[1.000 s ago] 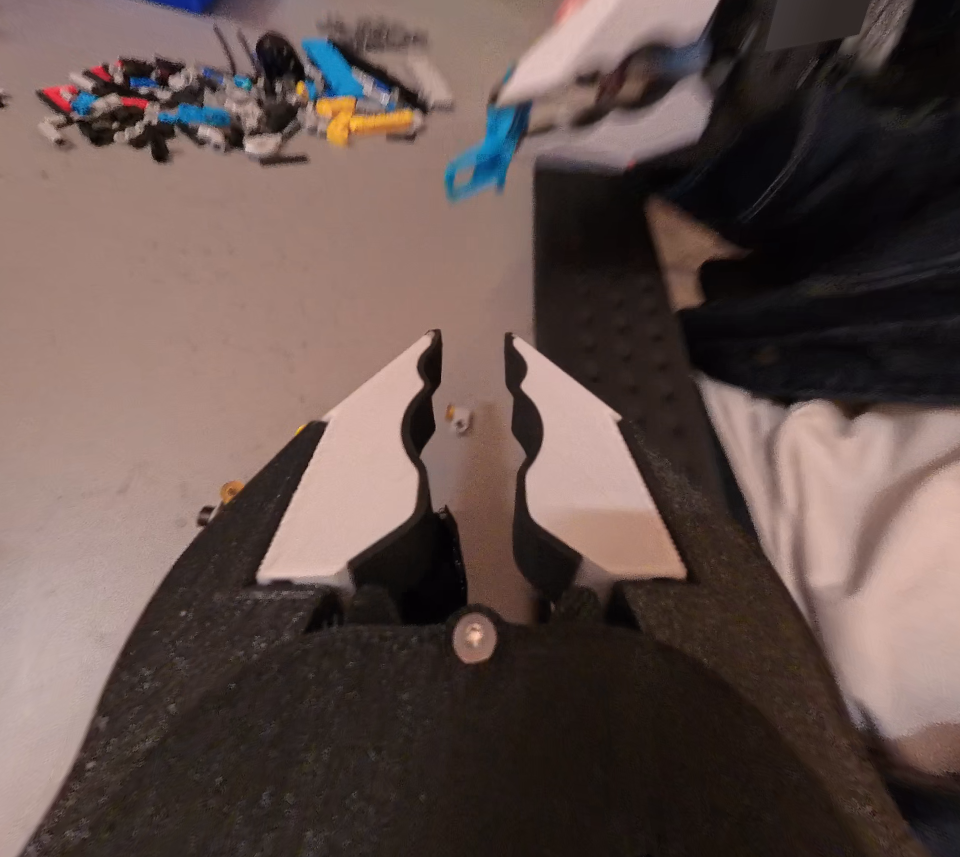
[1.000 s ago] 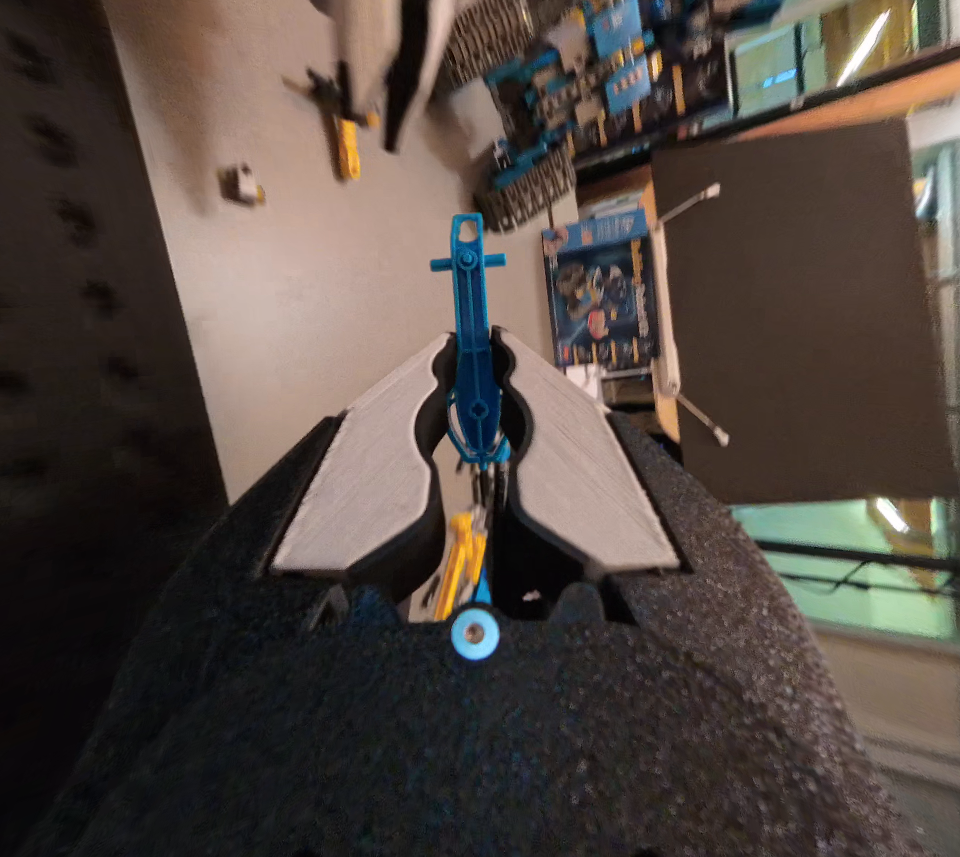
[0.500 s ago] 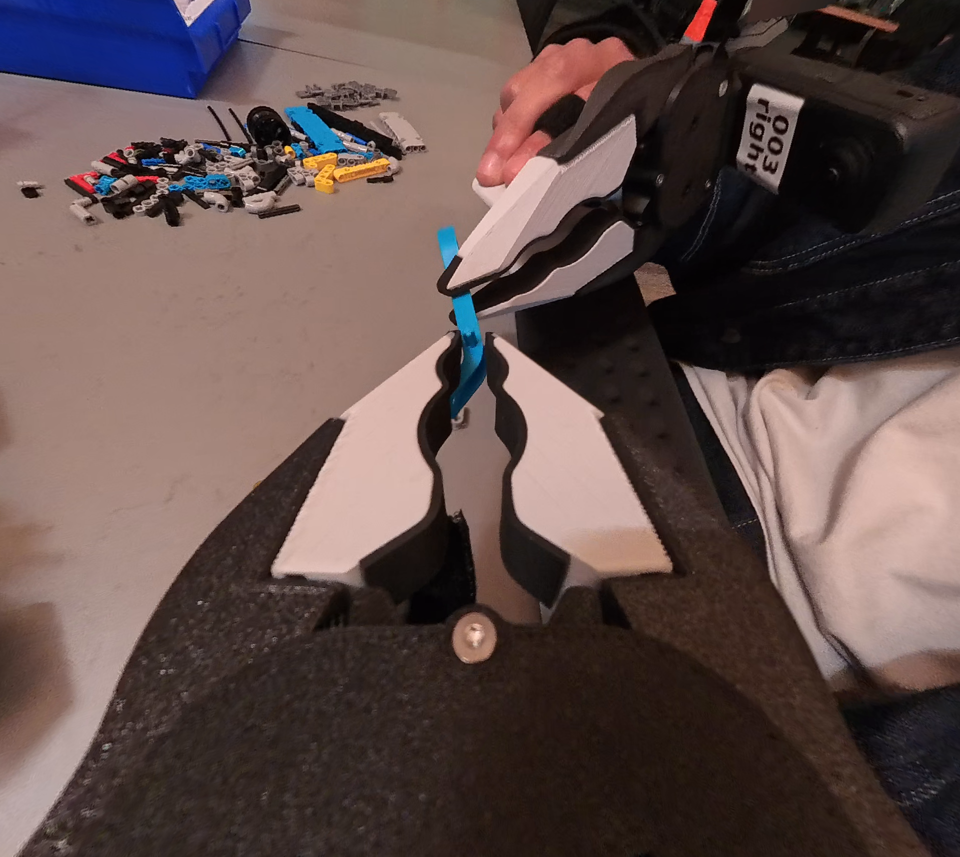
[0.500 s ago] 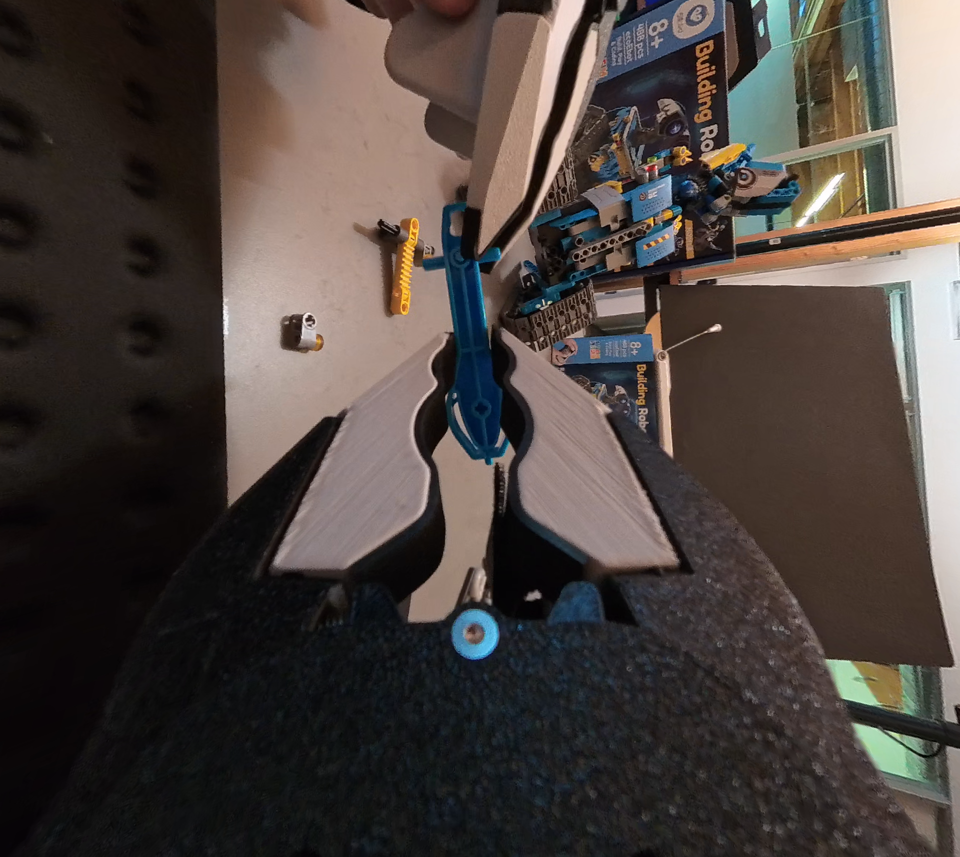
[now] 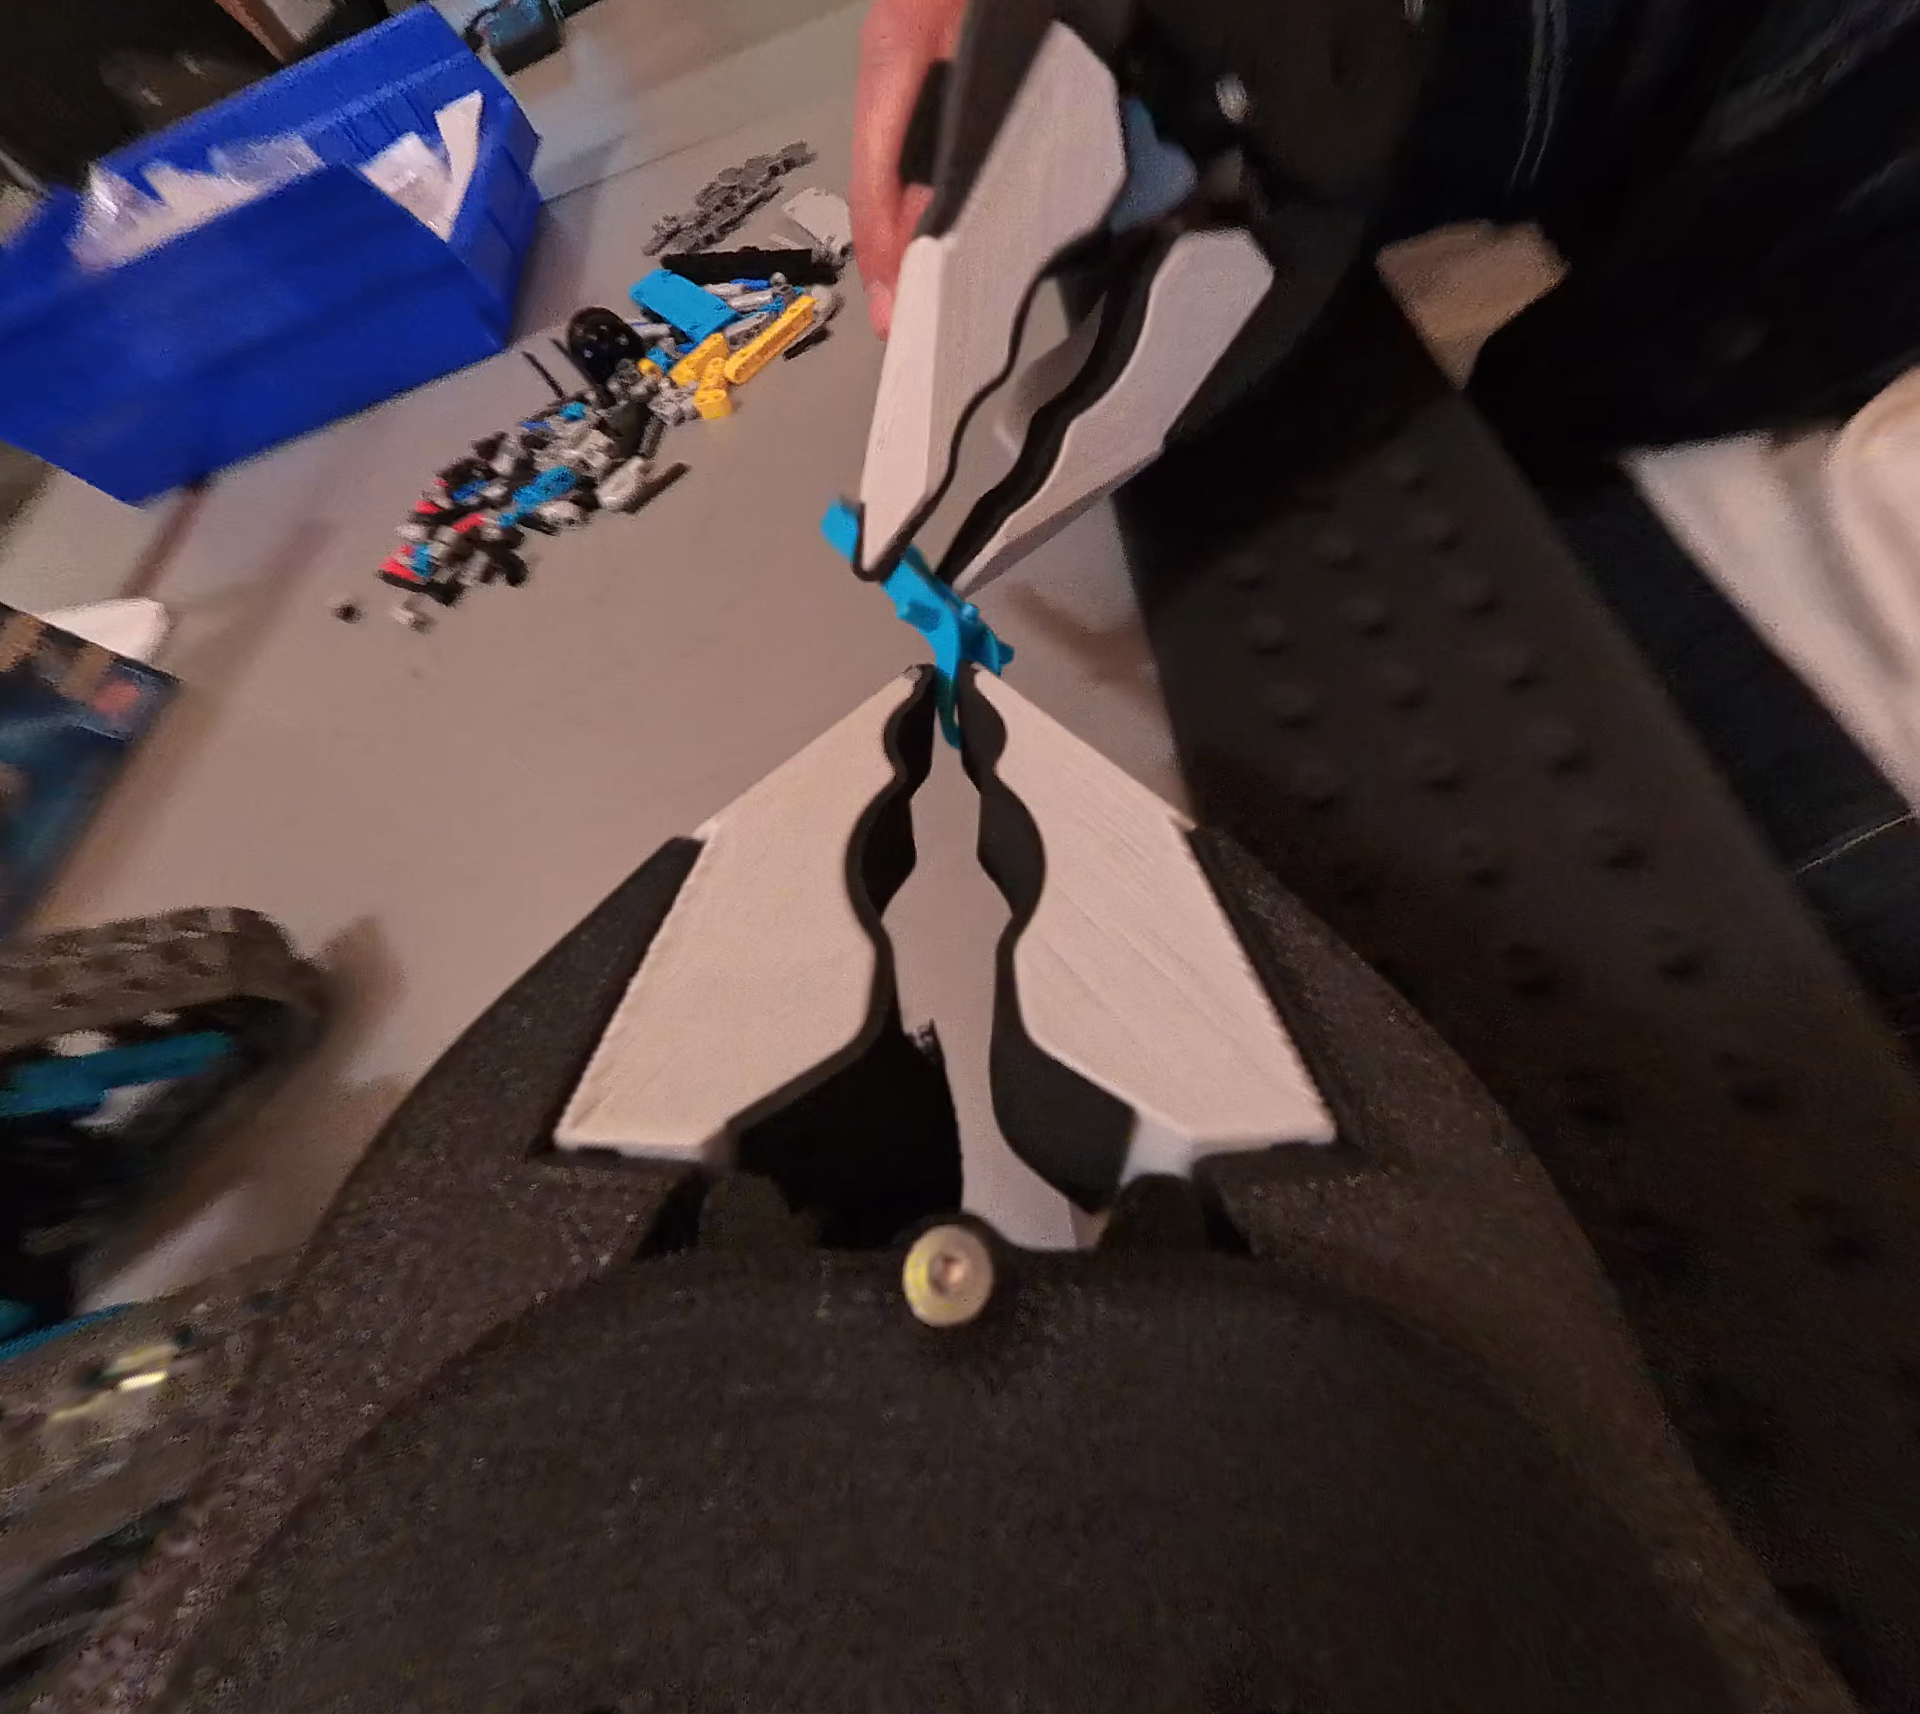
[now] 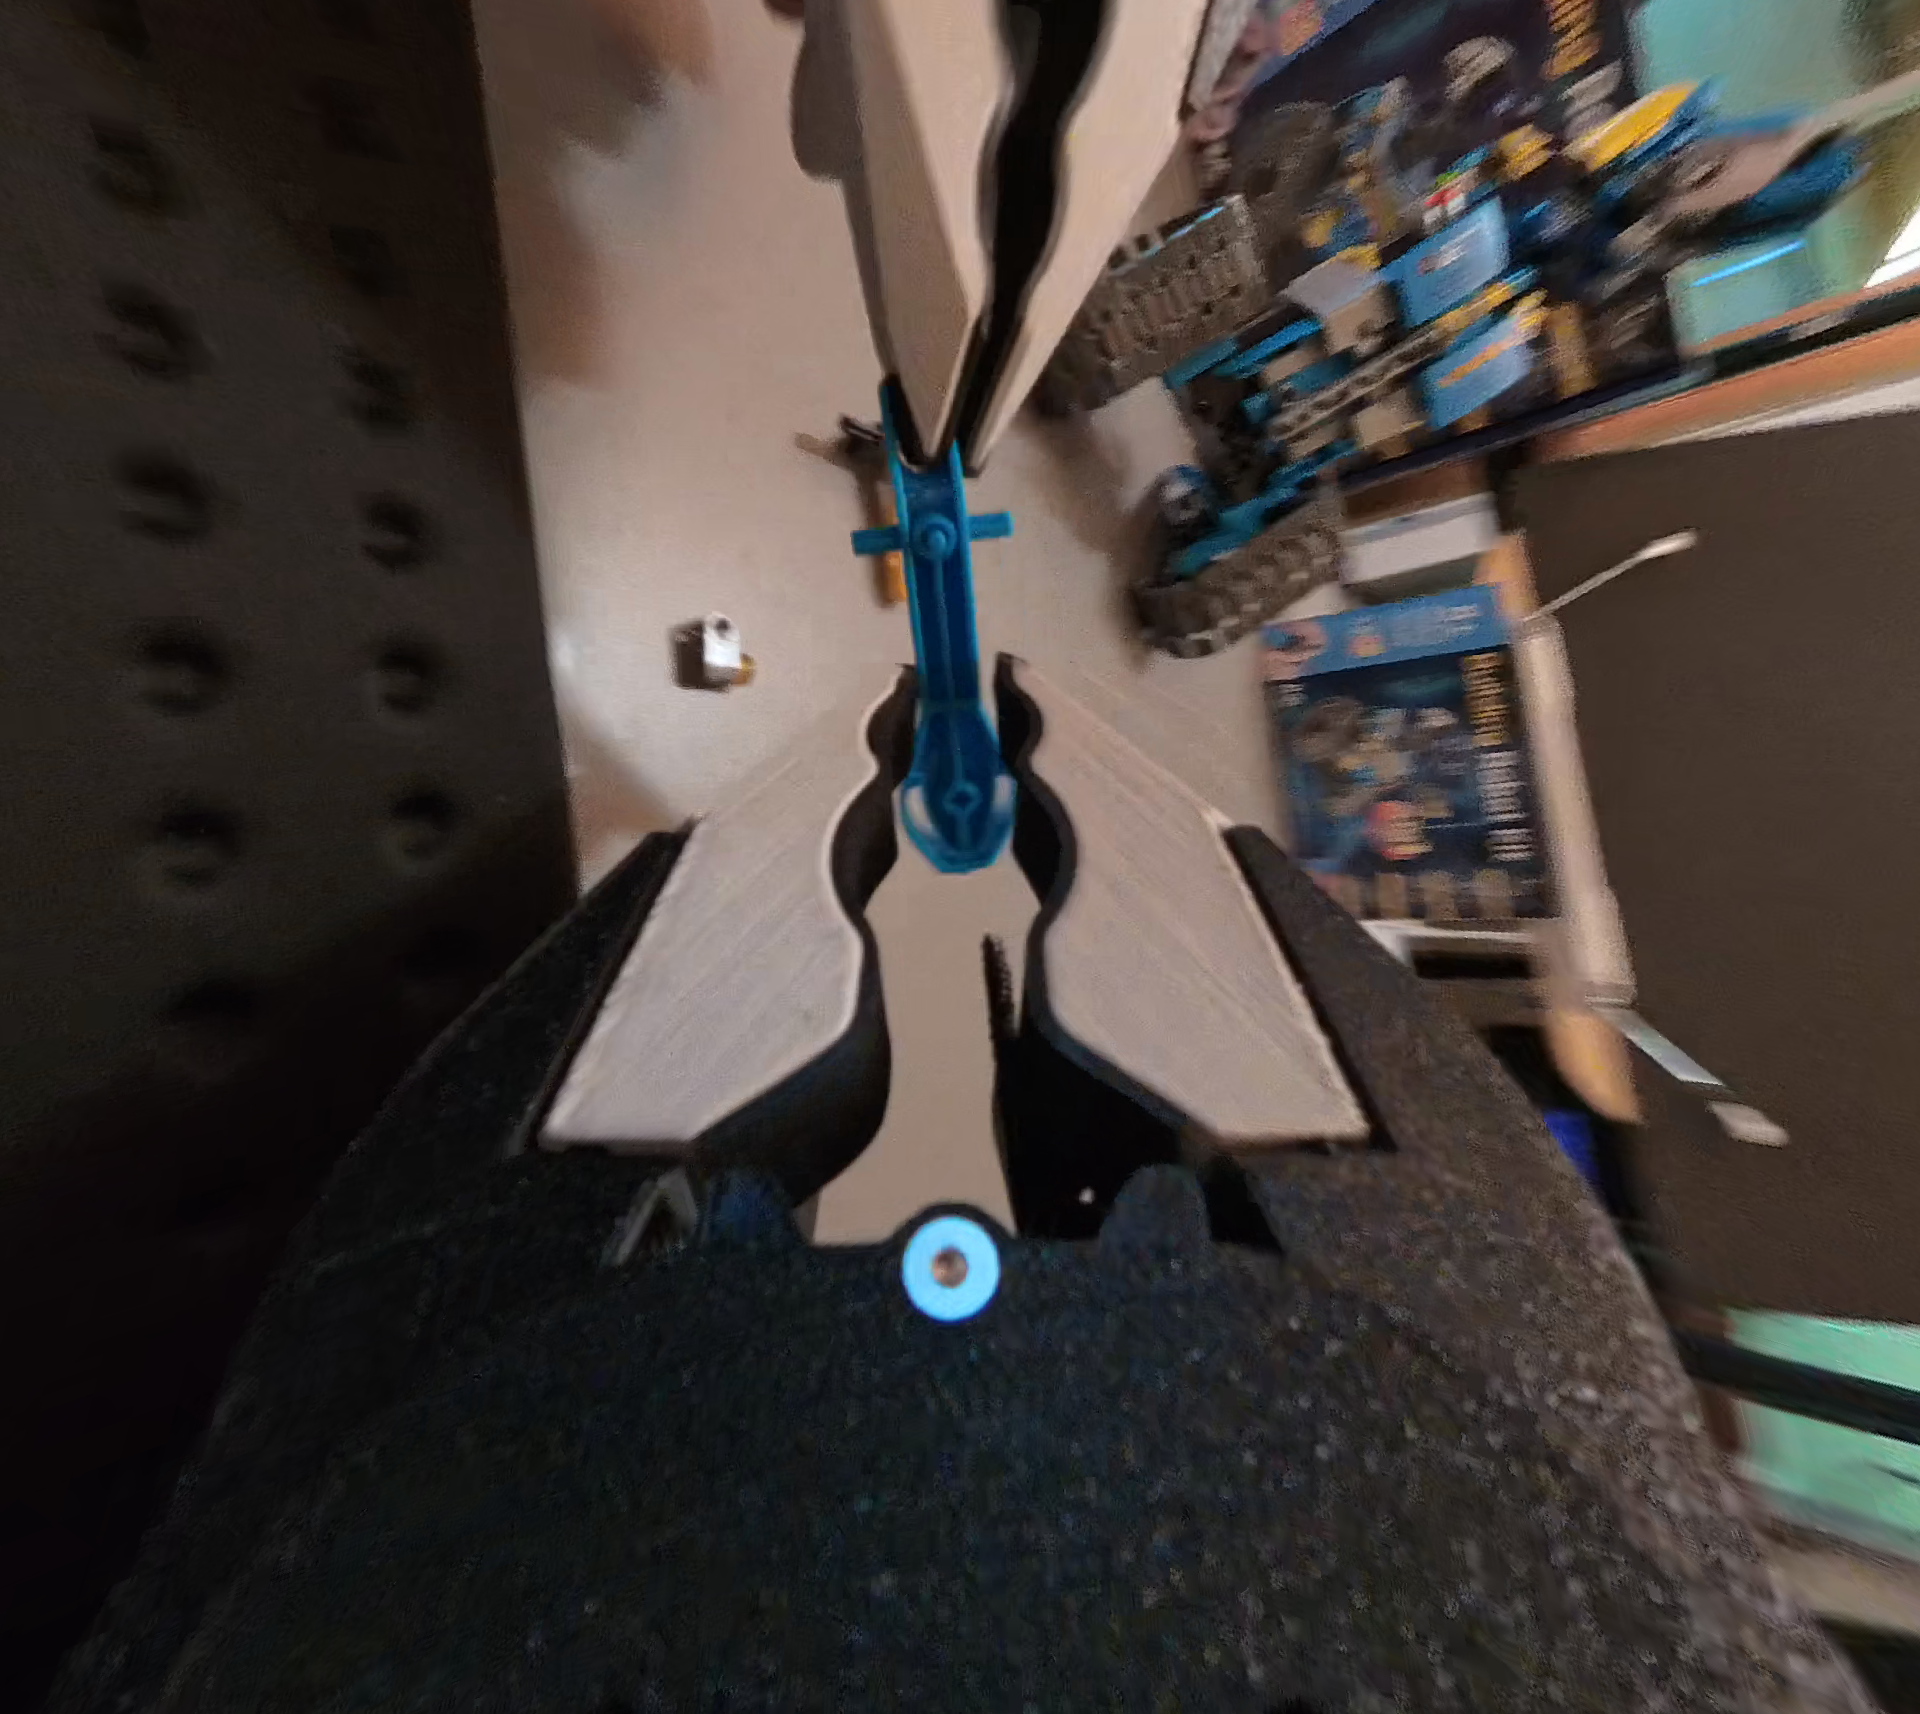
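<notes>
A slim blue plastic piece with a short crossbar [image 6: 940, 625] is held above the grey table [image 5: 520, 781] between both grippers. My left gripper [image 5: 942, 682] is shut on one end of it. My right gripper [image 6: 953, 675] is shut on the other, wider end, which sits between its fingers. In the left wrist view the right gripper [image 5: 914, 573] comes down from above, tip to tip with the left one, with the blue piece [image 5: 920, 599] bridging them. In the right wrist view the left gripper [image 6: 940, 443] comes in from the top. A hand [image 5: 894, 106] holds the right gripper.
A pile of small building parts [image 5: 613, 407] lies on the table beside a blue bin [image 5: 260, 262]. A black dimpled mat [image 5: 1455, 729] runs along the table's edge. A tracked model [image 6: 1247, 563], printed boxes [image 6: 1403, 760] and a small grey-and-yellow part [image 6: 712, 651] lie nearby. Only a small space, under 4 cm, lies between the two pairs of fingers.
The right gripper brought the blue piece to the left gripper. The left gripper, open and empty a second ago, has shut on its free end. Both views have tilted.
</notes>
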`<act>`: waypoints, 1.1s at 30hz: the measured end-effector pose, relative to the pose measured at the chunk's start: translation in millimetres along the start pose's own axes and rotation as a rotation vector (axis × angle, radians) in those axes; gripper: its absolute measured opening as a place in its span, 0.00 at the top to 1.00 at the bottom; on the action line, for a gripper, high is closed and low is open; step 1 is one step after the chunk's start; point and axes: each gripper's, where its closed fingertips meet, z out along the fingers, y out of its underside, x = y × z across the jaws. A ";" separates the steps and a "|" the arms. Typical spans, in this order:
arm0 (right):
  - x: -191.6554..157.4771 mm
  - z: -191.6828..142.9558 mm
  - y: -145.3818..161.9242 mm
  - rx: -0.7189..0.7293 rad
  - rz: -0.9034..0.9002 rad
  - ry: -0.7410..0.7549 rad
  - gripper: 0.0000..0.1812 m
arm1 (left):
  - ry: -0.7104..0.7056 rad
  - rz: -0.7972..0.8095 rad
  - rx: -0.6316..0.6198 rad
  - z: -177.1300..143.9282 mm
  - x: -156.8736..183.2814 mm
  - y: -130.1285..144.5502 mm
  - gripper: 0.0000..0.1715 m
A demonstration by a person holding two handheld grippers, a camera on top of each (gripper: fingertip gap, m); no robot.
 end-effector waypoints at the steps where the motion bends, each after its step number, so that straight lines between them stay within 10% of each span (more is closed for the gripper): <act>1: -1.9 -2.1 -2.9 0.024 0.088 -0.061 0.86 | -0.034 0.079 -0.046 2.4 -1.8 4.5 0.99; 7: 0.8 -14.0 -16.1 0.149 0.424 -0.340 0.78 | -0.069 0.223 -0.110 12.6 1.0 5.0 0.99; 21: -18.3 27.0 39.8 -0.119 0.242 -0.303 0.95 | 0.004 -0.245 -0.169 17.4 -6.0 37.9 0.92; 33: -19.1 20.8 48.1 -0.140 0.597 -0.442 0.95 | 0.126 -0.256 -0.289 43.4 22.7 50.0 0.97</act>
